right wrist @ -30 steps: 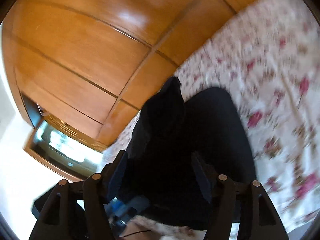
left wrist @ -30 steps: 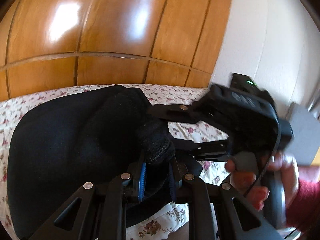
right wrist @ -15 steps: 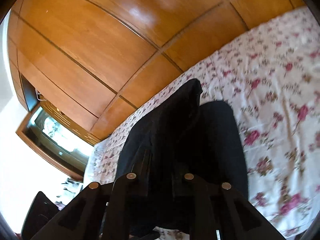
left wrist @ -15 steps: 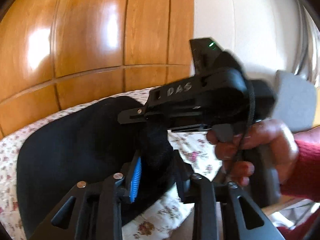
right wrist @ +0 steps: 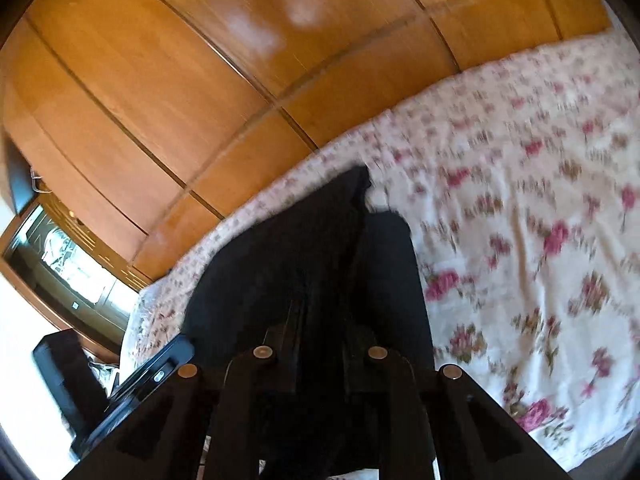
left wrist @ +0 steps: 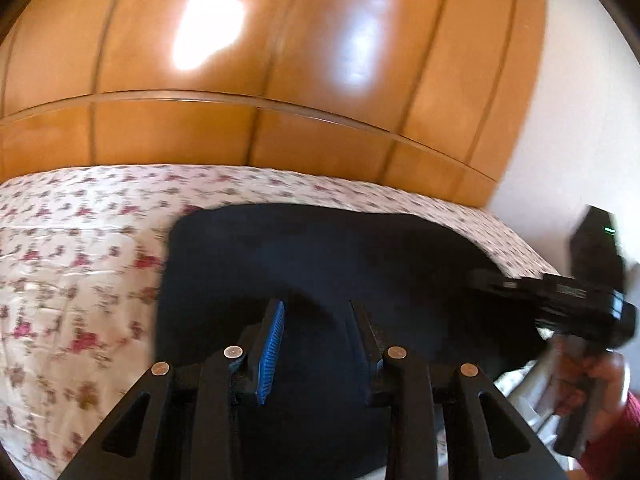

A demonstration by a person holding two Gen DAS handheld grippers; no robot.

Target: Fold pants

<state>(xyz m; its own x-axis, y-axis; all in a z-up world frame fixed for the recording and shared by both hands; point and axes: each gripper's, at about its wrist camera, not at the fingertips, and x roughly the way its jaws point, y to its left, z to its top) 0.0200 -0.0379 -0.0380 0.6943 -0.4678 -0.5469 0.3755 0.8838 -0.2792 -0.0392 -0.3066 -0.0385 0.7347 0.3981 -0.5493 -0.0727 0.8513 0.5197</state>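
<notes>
While blur softens both views, lines below give what can be read.

Pants [left wrist: 340,264]: black, lying on the bed; spread under and ahead of L fingers, running off to the R side toward the other gripper. In R wrist view pants [right wrist: 320,248] reach up ahead of the fingers, w/ a loose corner sticking up at the far end and a second layer lying just R of it.

L gripper [left wrist: 316,344]: fingers clearly apart, nothing clamped btwn them; black cloth shows through the gap. Blue pad [left wrist: 270,354] on the L finger faces inward, bare. Whether tips touch the cloth: can't tell.

R gripper [right wrist: 320,344]: fingers close together, narrow gap, black cloth bunched btwn and around them. Dark on dark, so whether the cloth is really pinched: can't tell. From L wrist view R gripper [left wrist: 492,284] sits at the R edge of the pants, blurred, tips low against the cloth.

R hand [left wrist: 592,384]: wrapped around the handle, red sleeve behind it.

Bed [left wrist: 72,272]: white cover w/ pink floral print, L of and beyond L fingers; to the R of R fingers in the other view.

Wardrobe [left wrist: 280,80]: glossy wood panels beyond the bed, w/ light glare.

Wall [left wrist: 572,120]: white, far R of L fingers.
</notes>
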